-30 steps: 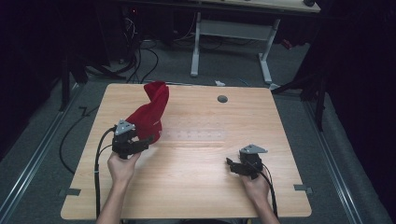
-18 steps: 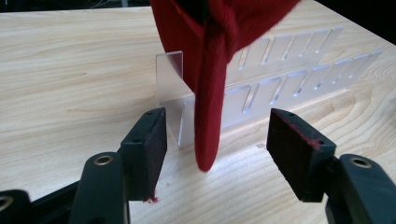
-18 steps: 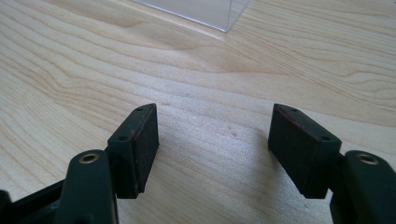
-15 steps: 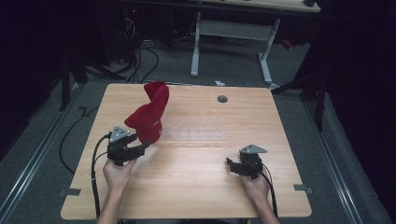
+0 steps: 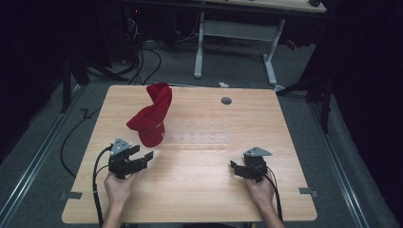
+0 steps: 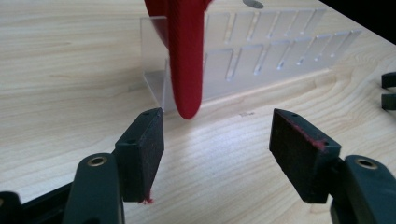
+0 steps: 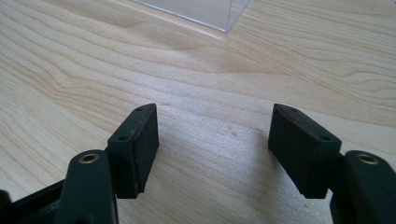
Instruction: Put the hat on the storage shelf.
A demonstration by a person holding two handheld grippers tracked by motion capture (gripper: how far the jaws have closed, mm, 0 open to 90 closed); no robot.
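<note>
A crumpled red cloth [image 5: 153, 118] is draped upright over a clear slotted plastic rack [image 6: 261, 56], left of centre. The left gripper [image 5: 142, 156], just near of it, has just been opening and is spread, nothing between; the right gripper [image 7: 215, 144] is spread over bare wooden table [image 5: 199, 185].

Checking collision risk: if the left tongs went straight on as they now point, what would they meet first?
Probably the hanging red cloth, just ahead of the open left tongs, then the clear rack behind it; depth is uncertain.

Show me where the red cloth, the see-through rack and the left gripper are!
red cloth [image 5: 151, 118]: high view, middle of its draped body.
see-through rack [image 6: 261, 60]: left gripper view, slotted back wall.
left gripper [image 5: 145, 158]: high view, between its open fingertips.
</note>
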